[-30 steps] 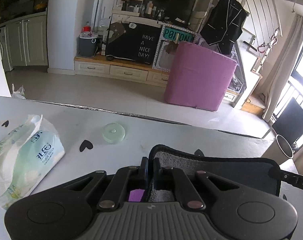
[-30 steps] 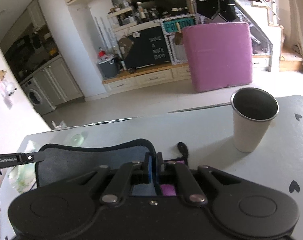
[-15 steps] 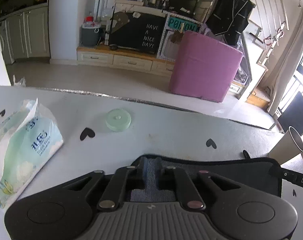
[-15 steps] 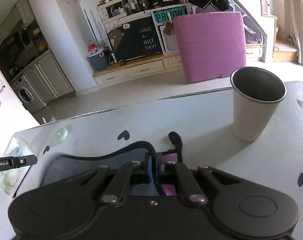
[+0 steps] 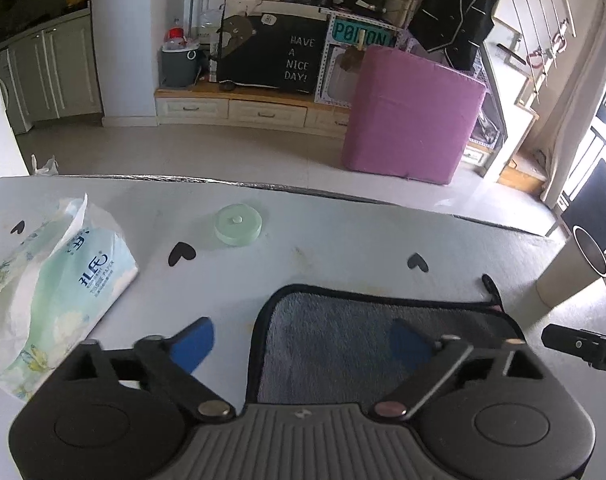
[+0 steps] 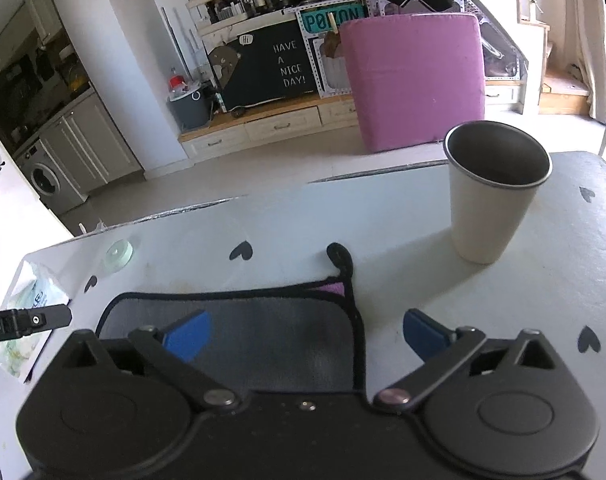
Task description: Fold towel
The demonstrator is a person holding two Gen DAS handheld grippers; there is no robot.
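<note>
A grey towel (image 5: 343, 340) with black piping lies folded flat on the white table (image 5: 343, 236). My left gripper (image 5: 303, 344) is open and straddles the towel's left edge, its blue pads (image 5: 193, 344) apart. In the right wrist view the towel (image 6: 263, 332) shows a pink underside at its far right corner and a black hanging loop (image 6: 341, 256). My right gripper (image 6: 307, 336) is open and straddles the towel's right edge, one pad over the cloth, the other over bare table. Neither holds anything.
A tissue pack (image 5: 43, 288) lies at the table's left. A pale green round lid (image 5: 239, 224) sits beyond the towel. A beige metal cup (image 6: 491, 192) stands at the right, close to the towel's loop. The table's far edge (image 5: 263, 186) runs behind them.
Both grippers have opened and let go of the towel's edge. The towel has dropped flat onto the table in a folded state.
</note>
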